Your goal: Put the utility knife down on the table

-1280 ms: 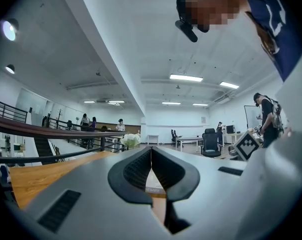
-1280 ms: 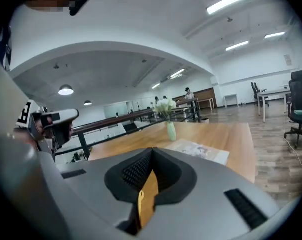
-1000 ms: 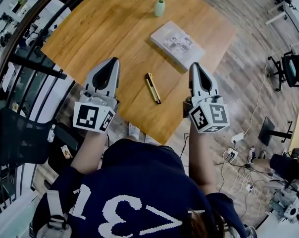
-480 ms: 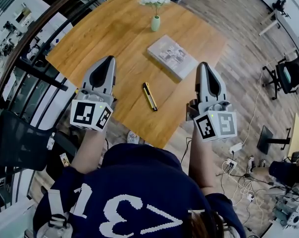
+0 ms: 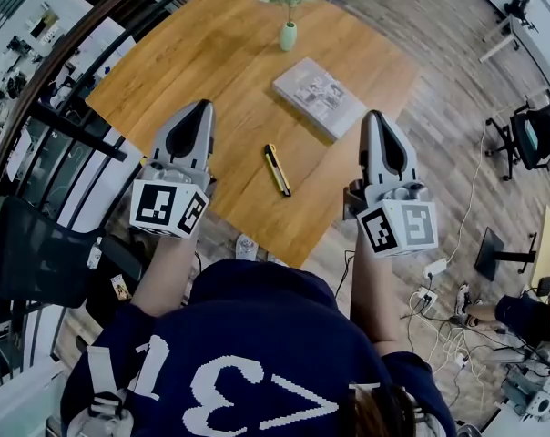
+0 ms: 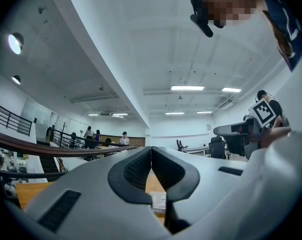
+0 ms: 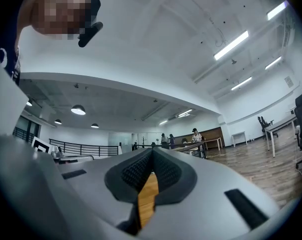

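1. Only the head view shows the utility knife (image 5: 276, 169): it lies flat on the table (image 5: 211, 71) near the near edge, between the two grippers and touching neither
2. Left gripper (image 5: 202, 107): its own view shows the jaws closed tip to tip with nothing held, and a bit of the book (image 5: 319, 96) behind them
3. Right gripper (image 5: 375, 116): its own view shows the jaws pressed together and empty, with a strip of table wood below
4. The vase (image 5: 288, 36) stands by the far edge

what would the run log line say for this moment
knife: flat on table, untouched | left tool: shut, empty | right tool: shut, empty
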### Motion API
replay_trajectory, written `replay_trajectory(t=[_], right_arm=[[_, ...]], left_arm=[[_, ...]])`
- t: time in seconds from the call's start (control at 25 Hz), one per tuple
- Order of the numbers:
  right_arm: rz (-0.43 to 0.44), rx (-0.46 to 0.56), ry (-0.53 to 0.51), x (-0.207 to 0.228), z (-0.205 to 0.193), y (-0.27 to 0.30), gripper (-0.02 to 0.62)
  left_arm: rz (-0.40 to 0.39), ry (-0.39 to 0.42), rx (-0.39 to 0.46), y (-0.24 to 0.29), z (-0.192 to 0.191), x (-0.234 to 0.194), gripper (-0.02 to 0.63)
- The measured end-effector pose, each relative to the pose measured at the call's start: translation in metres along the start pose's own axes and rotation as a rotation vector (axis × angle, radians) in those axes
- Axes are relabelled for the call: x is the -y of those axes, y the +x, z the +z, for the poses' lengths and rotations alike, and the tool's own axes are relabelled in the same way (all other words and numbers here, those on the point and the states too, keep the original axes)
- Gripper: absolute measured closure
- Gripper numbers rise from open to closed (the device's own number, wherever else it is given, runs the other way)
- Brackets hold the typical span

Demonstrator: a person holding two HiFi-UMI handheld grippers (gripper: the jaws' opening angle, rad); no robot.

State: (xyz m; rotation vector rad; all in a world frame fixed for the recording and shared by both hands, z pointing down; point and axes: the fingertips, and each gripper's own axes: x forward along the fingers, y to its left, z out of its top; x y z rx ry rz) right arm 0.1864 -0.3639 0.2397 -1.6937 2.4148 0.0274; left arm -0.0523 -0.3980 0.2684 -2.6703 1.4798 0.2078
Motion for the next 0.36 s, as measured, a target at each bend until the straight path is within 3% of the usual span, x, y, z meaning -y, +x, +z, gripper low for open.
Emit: replay_trajectory(t=[0.36], right_arm=[[0.004, -0.006, -0.004, -0.0012, 0.0001, -0.0025, 0.572]], left_arm=[[-0.003, 0.004, -0.004, -0.0025, -0.0008, 0.0025, 0.591]])
